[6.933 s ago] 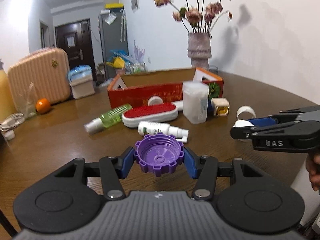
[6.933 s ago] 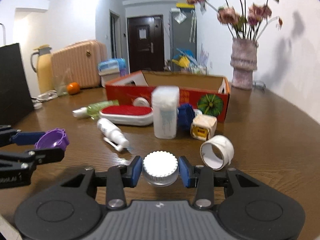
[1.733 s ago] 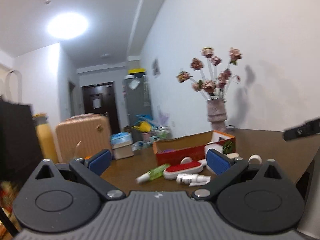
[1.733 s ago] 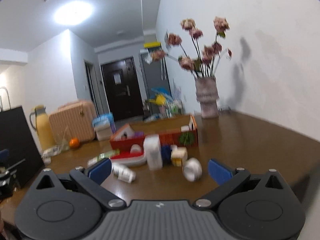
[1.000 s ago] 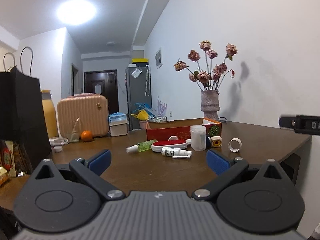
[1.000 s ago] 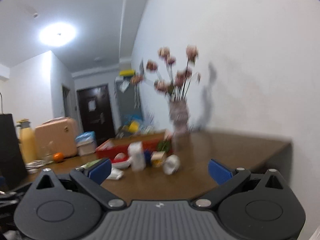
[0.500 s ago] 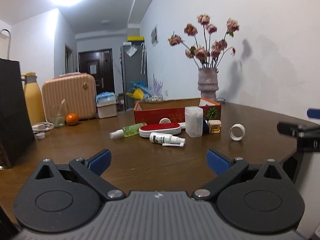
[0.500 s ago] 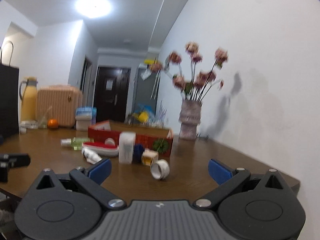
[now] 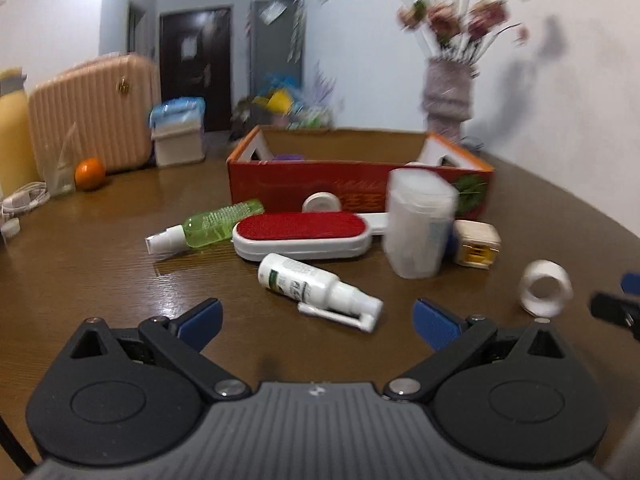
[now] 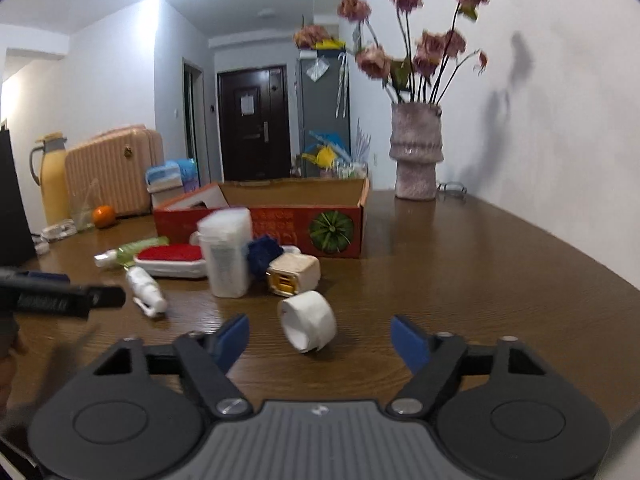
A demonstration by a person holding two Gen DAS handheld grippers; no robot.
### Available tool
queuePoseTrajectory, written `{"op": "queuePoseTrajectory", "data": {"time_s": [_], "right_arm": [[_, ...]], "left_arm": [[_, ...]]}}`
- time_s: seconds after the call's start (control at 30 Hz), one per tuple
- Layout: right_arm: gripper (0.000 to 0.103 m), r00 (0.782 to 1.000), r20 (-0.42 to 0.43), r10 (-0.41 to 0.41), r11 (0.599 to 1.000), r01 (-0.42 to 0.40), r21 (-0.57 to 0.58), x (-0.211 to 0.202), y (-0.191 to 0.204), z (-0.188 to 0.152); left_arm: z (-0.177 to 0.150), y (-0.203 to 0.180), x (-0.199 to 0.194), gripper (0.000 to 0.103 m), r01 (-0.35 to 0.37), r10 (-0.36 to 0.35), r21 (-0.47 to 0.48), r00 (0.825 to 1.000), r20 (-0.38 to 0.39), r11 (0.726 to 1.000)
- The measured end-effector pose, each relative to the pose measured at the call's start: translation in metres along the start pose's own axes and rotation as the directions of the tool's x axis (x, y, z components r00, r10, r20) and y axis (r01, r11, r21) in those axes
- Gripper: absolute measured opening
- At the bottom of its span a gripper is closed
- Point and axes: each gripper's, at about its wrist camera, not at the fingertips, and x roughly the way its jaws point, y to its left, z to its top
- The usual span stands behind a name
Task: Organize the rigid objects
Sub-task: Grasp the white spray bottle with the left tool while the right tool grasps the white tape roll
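The left gripper [image 9: 316, 322] stood with jaws wide and empty near the white spray bottle [image 9: 316, 284]. The right gripper [image 10: 320, 338] jaws were closing, empty, near the white tape roll [image 10: 308, 320] on the table [image 10: 480, 272].

Off to my left I see a ribbed peach suitcase [image 10: 116, 170] with a yellow thermos jug [image 10: 52, 176] beside it and an orange [image 10: 104, 216] in front, on the brown surface [image 10: 500, 272]. A grey vase [image 10: 416, 152] of dried pink flowers [image 10: 416, 52] stands by the white wall. A dark door [image 10: 254, 122] closes the hallway.
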Motion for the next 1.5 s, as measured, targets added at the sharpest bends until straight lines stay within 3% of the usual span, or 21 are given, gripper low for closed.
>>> {"op": "queuePoseTrajectory", "data": {"time_s": [0.17,0.27,0.33,0.43,0.67,0.7,0.77,1.0,1.17,1.3,1.5], "right_arm": [[0.056,0.998,-0.040,0.043,0.999,-0.043,0.007,0.031,-0.012,0.005],[0.037,0.994,-0.074,0.084,0.996,-0.081,0.036,0.047,-0.015,0.008],[0.025,0.990,-0.091,0.106,0.994,-0.104,0.029,0.054,-0.014,0.009],[0.025,0.989,-0.098,0.112,0.994,-0.112,0.012,0.062,-0.011,0.012],[0.025,0.983,-0.101,0.151,0.988,-0.151,0.012,0.070,-0.002,0.014],[0.025,0.983,-0.105,0.151,0.988,-0.152,0.005,0.072,0.000,0.014],[0.026,0.983,-0.108,0.147,0.989,-0.149,-0.008,0.073,0.003,0.016],[0.024,0.978,-0.137,0.156,0.987,-0.159,-0.009,0.081,0.008,0.020],[0.024,0.981,-0.122,0.153,0.988,-0.152,0.013,0.075,0.015,0.016],[0.023,0.987,-0.100,0.126,0.992,-0.126,0.004,0.057,0.025,0.015],[0.023,0.994,-0.044,0.104,0.993,-0.106,-0.045,0.009,0.056,0.009]], "left_arm": [[0.014,-0.002,0.039,0.101,-0.024,0.024,0.012,0.999,-0.041,1.000],[0.020,0.004,0.059,0.085,-0.021,0.016,-0.051,0.995,-0.097,0.998],[0.023,0.005,0.069,0.069,-0.028,0.020,-0.068,0.993,-0.115,0.997],[0.026,0.002,0.078,0.059,-0.031,0.024,-0.065,0.993,-0.116,0.997],[0.027,-0.006,0.087,0.053,-0.010,0.007,-0.036,0.996,-0.084,0.999],[0.027,-0.006,0.087,0.049,-0.012,0.009,-0.035,0.996,-0.083,0.999],[0.027,-0.003,0.088,0.029,-0.003,0.000,-0.033,0.995,-0.098,0.999],[0.021,-0.003,0.066,0.028,0.044,-0.045,-0.014,0.997,-0.063,0.999],[0.015,-0.009,0.029,0.028,0.059,-0.060,0.062,0.998,0.018,0.996],[0.012,-0.012,-0.006,0.028,0.054,-0.065,0.120,0.994,0.087,0.991],[0.007,0.001,-0.054,0.028,0.084,-0.096,0.084,0.985,0.144,0.993]]}}
